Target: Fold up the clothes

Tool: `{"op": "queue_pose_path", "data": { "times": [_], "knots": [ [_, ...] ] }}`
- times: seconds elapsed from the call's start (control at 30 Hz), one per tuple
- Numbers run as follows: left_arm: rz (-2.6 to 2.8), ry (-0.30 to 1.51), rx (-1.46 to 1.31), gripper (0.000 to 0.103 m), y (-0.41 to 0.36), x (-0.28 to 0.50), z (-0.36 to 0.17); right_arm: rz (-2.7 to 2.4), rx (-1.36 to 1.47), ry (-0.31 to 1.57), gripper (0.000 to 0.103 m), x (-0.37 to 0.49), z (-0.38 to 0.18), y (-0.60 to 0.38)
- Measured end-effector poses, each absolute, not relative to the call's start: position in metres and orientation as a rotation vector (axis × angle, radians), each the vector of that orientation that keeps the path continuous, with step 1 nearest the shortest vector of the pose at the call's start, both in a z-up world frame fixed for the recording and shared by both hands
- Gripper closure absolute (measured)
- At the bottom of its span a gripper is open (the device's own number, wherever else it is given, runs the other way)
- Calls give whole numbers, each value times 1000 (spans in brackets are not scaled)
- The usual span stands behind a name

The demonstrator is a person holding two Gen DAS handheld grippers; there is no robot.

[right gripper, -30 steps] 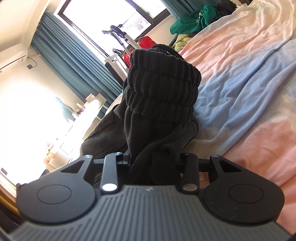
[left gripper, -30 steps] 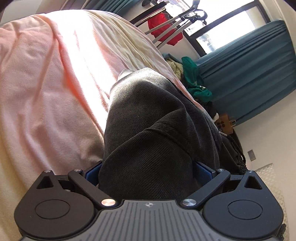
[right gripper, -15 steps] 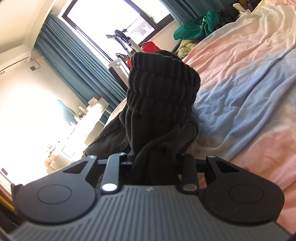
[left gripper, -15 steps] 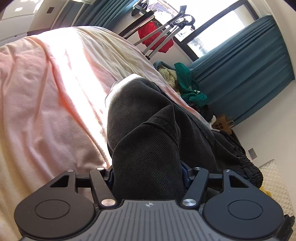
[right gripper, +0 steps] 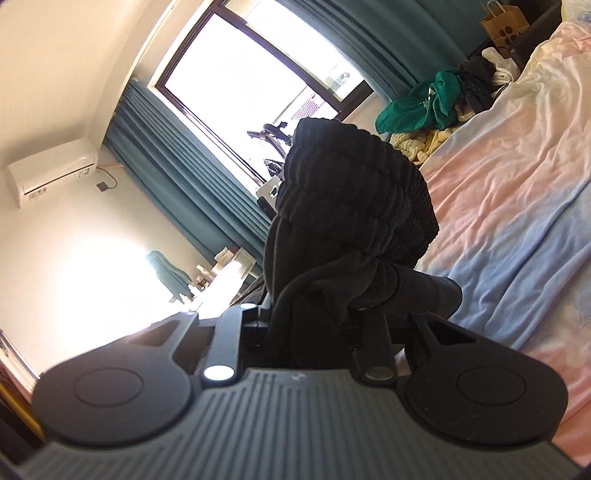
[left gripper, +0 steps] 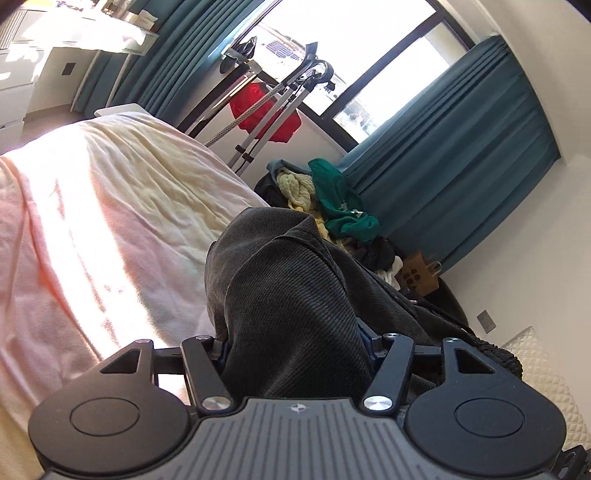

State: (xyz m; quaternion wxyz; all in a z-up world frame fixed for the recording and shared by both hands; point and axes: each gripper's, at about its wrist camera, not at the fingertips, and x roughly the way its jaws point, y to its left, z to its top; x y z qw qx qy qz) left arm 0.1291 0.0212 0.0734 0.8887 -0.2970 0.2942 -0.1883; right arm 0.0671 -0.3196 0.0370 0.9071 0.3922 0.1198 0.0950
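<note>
while clamped in both | left gripper, right gripper | dark trousers over bed

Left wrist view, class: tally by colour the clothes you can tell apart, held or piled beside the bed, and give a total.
Dark grey: 1, the corduroy garment in the left gripper
Green: 1, the top
Pale yellow: 1, the knit
Red: 1, the hanging garment
Total: 4

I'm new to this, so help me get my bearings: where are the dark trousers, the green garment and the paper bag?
dark trousers (left gripper: 295, 295): left wrist view, corduroy fold held in the tool.
green garment (right gripper: 417, 107): right wrist view, its crumpled middle.
paper bag (right gripper: 504, 22): right wrist view, its front face.
</note>
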Motion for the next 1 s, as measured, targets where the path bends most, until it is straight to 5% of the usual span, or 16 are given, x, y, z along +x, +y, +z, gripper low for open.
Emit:
{"op": "queue_pose_path", "data": {
  "times": [0.27,0.63,1.0],
  "knots": [
    [-552,599,-589,41,-137,208,96,101,823,145,74,85,66,-446],
    [-752,679,-522,40,-373,330,46,-121,803,91,74,130,34,-635],
    [-748,878,-400,34,-380,365,-71,-197,785,310,74,150,-80,-647]
  ]
}}
